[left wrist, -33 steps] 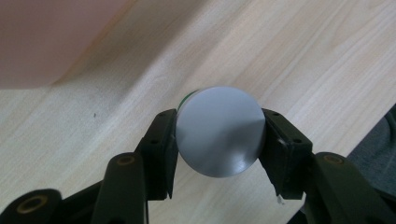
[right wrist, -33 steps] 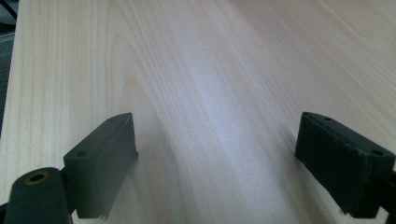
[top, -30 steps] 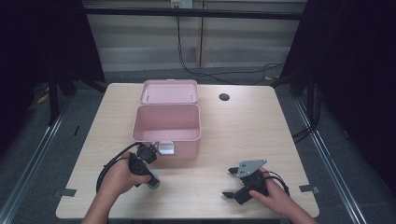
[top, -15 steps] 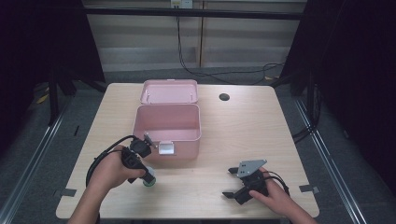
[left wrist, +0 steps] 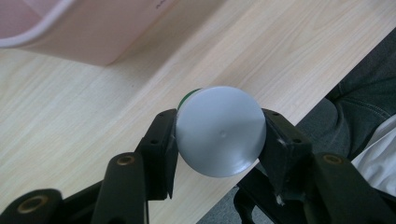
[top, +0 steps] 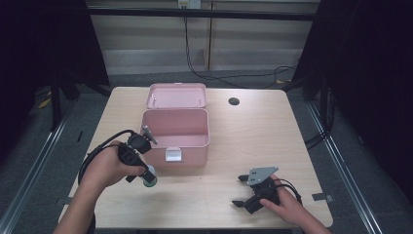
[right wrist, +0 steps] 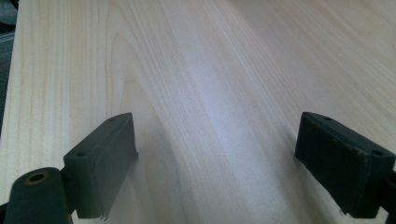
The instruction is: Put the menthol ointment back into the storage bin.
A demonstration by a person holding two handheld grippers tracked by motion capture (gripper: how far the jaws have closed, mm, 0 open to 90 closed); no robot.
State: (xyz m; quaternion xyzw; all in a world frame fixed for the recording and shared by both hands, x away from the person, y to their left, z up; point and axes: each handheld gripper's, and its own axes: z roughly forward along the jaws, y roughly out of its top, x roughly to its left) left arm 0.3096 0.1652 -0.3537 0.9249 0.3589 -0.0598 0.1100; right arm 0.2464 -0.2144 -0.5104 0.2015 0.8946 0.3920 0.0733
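Observation:
My left gripper [top: 145, 173] is shut on a small round container [top: 150, 180] with a pale grey flat end and a green body, and holds it just above the table by the front left corner of the open pink box [top: 190, 157]. In the left gripper view the grey disc [left wrist: 219, 130] sits squeezed between both black pads. The right gripper [top: 239, 191] rests on the table at the front right, held by a hand. In the right gripper view its jaws stand wide open [right wrist: 215, 154] over bare wood, with nothing between them.
The pink box's lid [top: 177, 95] lies back behind it, and a white latch [top: 173, 154] hangs on its front wall. A dark round hole [top: 234, 101] sits in the table [top: 253, 141] at the back right. The near table edge and a person's trouser leg [left wrist: 364, 107] are close to the left gripper.
The left hand has lifted the container off the table and drawn it slightly left, closer to the box's front corner. The right gripper has stayed where it was.

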